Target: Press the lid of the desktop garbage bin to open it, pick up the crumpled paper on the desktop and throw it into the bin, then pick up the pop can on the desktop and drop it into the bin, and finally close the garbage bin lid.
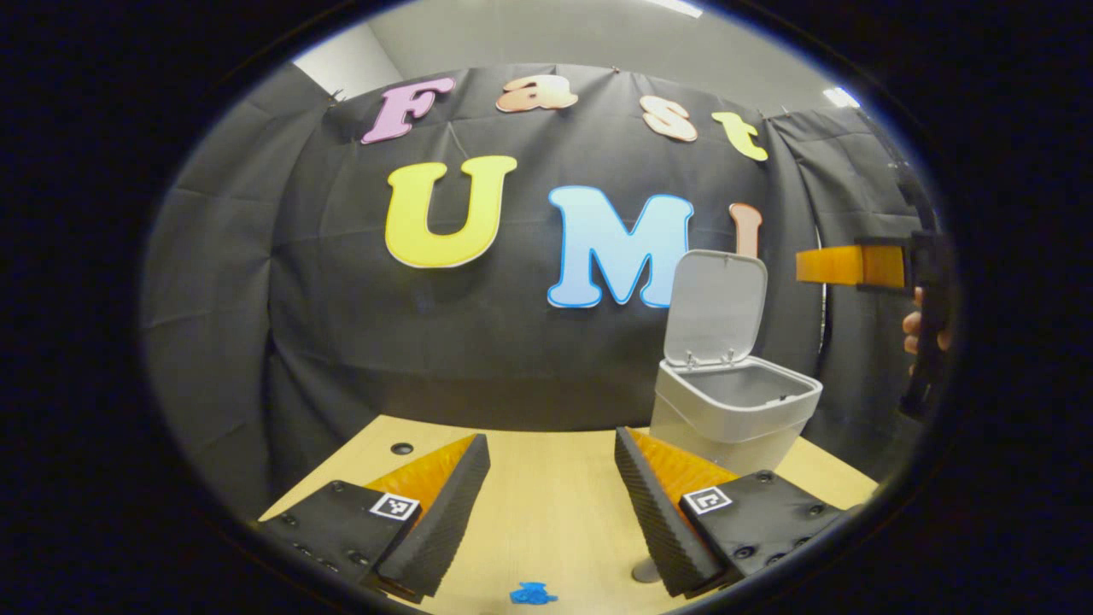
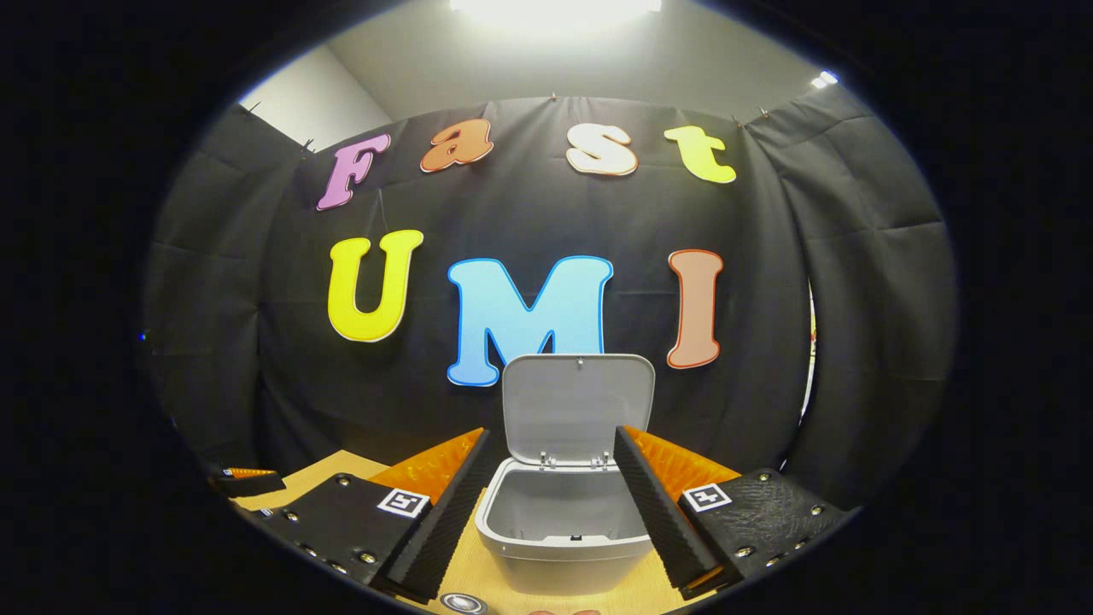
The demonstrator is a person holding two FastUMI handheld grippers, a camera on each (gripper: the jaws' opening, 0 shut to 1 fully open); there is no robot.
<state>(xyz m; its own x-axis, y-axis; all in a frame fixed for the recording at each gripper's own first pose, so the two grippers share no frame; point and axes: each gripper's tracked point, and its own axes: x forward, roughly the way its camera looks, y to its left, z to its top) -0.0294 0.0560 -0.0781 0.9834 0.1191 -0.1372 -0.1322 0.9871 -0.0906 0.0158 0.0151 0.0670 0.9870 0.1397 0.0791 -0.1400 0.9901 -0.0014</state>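
Observation:
The grey desktop bin point(image 2: 559, 538) stands on the wooden table with its lid point(image 2: 576, 406) swung up and upright. What I see of its inside is bare grey. My right gripper point(image 2: 551, 436) is open above the table, just in front of the bin's mouth, with nothing between its fingers. In the left gripper view the bin point(image 1: 730, 410) stands ahead to the right with its lid point(image 1: 716, 312) raised. My left gripper point(image 1: 551, 440) is open and empty over the table, left of the bin. The right gripper point(image 1: 845, 265) hangs beside the raised lid, held by a hand point(image 1: 918, 329).
A small blue scrap point(image 1: 534, 592) lies on the table point(image 1: 546, 504) near its front. A dark round hole point(image 1: 401, 448) sits at the back left. A round silver-rimmed thing point(image 2: 461, 603) shows at the bottom edge; I cannot tell what it is. The left gripper point(image 2: 243, 480) pokes in at the left.

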